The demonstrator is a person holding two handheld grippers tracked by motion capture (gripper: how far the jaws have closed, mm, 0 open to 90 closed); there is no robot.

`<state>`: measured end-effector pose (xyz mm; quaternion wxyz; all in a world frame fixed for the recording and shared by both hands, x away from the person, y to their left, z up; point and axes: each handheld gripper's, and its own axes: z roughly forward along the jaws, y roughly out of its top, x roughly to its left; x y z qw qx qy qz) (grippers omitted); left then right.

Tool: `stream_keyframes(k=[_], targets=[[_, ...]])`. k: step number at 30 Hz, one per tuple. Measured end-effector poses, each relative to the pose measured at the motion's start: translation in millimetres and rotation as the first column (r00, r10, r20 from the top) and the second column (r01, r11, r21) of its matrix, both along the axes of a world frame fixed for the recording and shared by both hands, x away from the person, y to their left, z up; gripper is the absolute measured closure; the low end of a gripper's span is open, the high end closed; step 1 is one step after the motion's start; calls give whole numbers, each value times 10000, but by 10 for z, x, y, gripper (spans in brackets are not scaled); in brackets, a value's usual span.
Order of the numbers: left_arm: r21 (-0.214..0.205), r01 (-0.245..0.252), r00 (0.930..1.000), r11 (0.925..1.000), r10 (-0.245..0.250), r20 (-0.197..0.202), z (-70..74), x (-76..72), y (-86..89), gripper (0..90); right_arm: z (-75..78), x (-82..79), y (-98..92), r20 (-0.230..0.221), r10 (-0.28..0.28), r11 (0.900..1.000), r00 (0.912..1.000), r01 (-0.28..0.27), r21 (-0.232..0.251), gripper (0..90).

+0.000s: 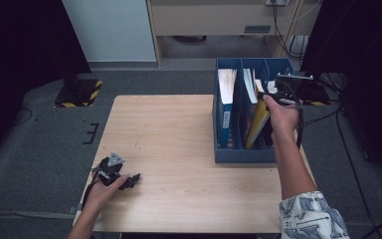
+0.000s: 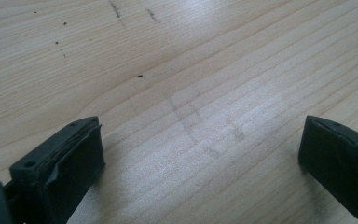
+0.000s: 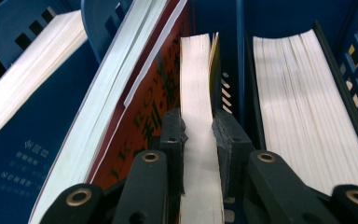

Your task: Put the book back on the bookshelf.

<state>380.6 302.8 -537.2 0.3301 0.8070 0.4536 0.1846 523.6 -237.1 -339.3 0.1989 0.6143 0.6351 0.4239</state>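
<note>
A blue file box (image 1: 241,154) with three slots stands at the table's right side, holding several books. In its middle slot a thin yellow-covered book (image 1: 258,122) leans, and my right gripper (image 1: 274,97) is shut on its top edge. In the right gripper view the jaws (image 3: 199,126) pinch that book's pale page block (image 3: 196,70) from both sides, beside a red-covered book (image 3: 154,107). My left gripper (image 1: 129,180) rests near the table's front left corner. In its own view it stands open (image 2: 205,140) over bare wood, holding nothing.
A blue-covered book (image 3: 23,154) fills the left slot and a thick book (image 3: 303,112) the right slot. The wooden table (image 1: 169,134) stretches bare between the hands. Cables (image 1: 348,149) lie on the grey floor to the right, and a yellow-striped base (image 1: 79,92) stands at the far left.
</note>
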Motion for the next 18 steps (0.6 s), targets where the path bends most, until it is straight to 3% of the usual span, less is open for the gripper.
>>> stream_keyframes(k=[18], targets=[[22,36,10000,10000,-36,5,2,9,-1,0,-8,250,106,-3,-187,9996,9998,187,-210,754]])
